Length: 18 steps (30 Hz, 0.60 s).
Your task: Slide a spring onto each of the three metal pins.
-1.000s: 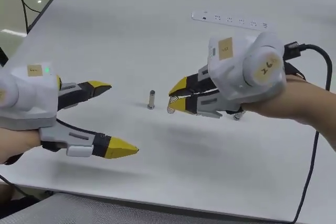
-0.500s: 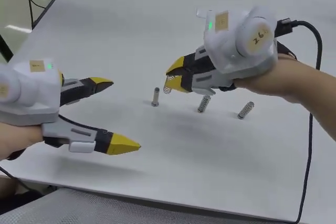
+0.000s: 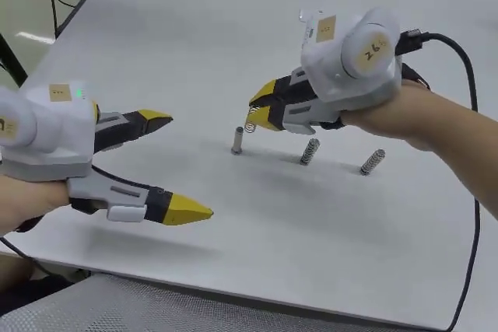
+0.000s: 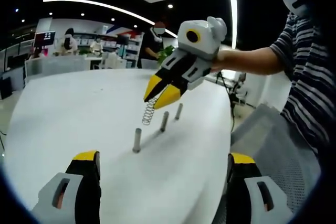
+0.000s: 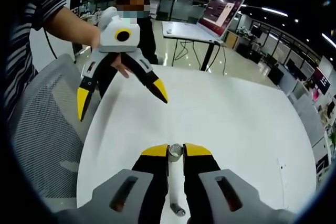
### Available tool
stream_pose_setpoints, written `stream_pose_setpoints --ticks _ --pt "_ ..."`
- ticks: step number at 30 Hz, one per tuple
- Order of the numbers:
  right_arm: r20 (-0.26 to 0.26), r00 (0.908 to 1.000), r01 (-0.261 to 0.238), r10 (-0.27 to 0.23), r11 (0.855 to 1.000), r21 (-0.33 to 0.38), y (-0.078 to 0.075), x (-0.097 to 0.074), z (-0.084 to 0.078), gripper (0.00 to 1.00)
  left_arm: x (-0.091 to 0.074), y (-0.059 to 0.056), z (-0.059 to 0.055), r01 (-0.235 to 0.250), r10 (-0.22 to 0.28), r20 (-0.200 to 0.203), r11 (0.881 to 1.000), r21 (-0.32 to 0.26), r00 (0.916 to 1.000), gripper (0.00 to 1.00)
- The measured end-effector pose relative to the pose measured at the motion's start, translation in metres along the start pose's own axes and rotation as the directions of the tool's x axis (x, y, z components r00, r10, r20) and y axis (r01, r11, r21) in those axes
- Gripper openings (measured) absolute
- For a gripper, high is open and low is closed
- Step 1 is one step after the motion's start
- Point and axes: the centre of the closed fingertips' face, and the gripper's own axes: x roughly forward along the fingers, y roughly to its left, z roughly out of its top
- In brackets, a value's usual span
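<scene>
The left gripper [image 3: 187,166] hovers level over the bench [image 3: 311,231], jaws spread wide and empty. A bare pin [image 3: 237,140] stands upright. The right gripper [image 3: 257,110] tilts downward, pinching a spring [image 3: 250,125] near the pin's top.

Left tool [image 3: 187,166] wide apart; right tool [image 3: 254,113] pinching spring [image 3: 250,125].

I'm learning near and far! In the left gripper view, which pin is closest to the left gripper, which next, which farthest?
1. bare pin: in front, nearest the jaws.
2. sprung middle pin: just behind it, to the right.
3. sprung far pin: at the back.
</scene>
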Motion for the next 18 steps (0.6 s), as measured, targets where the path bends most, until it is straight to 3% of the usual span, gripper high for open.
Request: stream_pose_setpoints --ticks 18 --pt "0.015 0.9998 0.01 -0.01 1.0 0.012 -0.002 0.0101 0.0001 0.07 0.0008 0.0023 -0.0023 -0.003 0.003 -0.008 1.0 -0.002 1.0 0.98"
